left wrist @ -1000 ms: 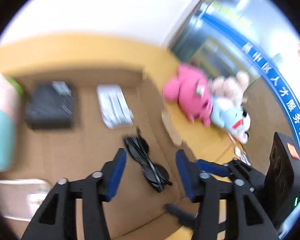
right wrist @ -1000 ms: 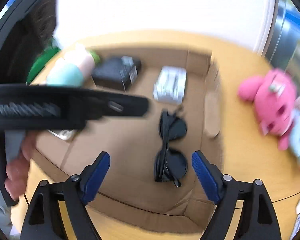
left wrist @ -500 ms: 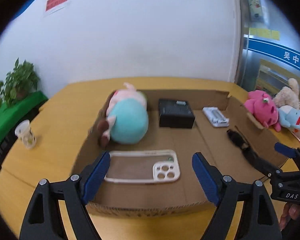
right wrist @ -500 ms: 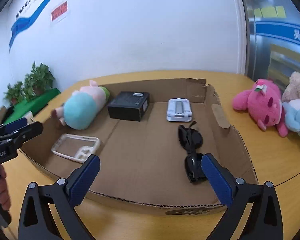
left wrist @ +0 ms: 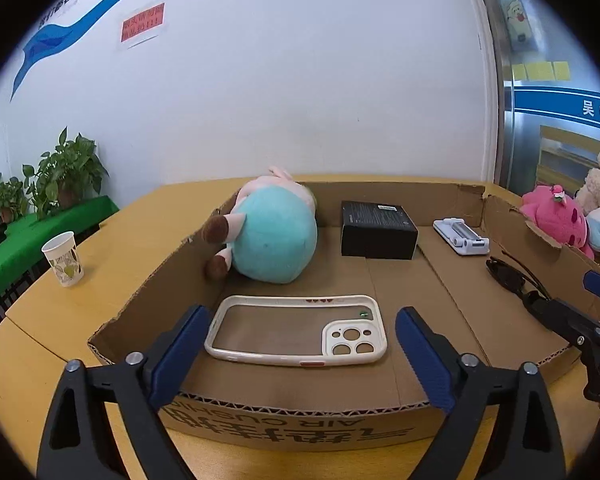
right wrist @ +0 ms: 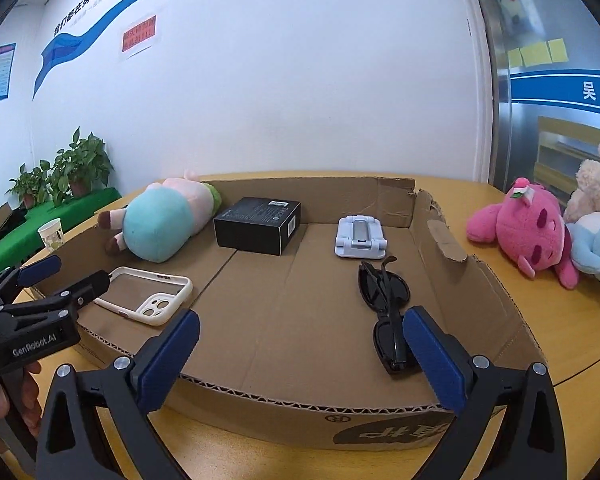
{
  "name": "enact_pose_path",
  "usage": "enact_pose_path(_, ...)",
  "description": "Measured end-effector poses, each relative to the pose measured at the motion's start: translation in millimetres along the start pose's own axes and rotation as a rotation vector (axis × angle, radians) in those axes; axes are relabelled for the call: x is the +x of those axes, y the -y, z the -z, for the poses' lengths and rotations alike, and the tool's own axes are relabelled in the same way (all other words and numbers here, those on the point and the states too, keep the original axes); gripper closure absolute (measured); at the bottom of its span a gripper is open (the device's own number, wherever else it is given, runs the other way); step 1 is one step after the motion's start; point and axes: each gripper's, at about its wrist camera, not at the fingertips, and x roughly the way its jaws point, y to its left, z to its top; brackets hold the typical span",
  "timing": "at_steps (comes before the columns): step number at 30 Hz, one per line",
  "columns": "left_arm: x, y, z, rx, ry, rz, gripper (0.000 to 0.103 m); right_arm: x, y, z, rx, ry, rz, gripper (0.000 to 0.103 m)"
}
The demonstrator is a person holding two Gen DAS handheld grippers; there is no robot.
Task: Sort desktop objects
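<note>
We note the left gripper (left wrist: 296,356) with jaws opening, nothing pressed between the pads; the phone case (left wrist: 298,330) lies flat just beyond them, on the near-left floor of the cardboard tray (left wrist: 300,412). The right gripper (right wrist: 300,356) stands fully spread and empty, with the folded sunglasses (right wrist: 384,312) just inside its right pad (right wrist: 430,358), near-right in the tray.

We judge the case light, thin and flexible, with a slick rim; we would pinch it across the short width near the camera cut-out. The sunglasses look light but fragile; we would take them at the frame bridge, off the lenses.

Both grippers sit at the tray's near wall, tilted gently downward. Farther in: teal plush (left wrist: 274,236), black box (left wrist: 378,228), white stand (right wrist: 360,238).
</note>
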Motion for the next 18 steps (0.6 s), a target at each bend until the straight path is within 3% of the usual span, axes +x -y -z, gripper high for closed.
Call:
enact_pose_path(8,5.3,-1.8,-4.1,0.001,-0.010,-0.008,0.001,1.8,0.7,-1.1,-0.001,-0.006,-0.002,0.000)
enact_pose_path(18,5.0,-1.3,-5.0,0.005,-0.012,-0.013,0.001,3.2,-1.3,0.5,0.001,-0.008,0.004,0.000)
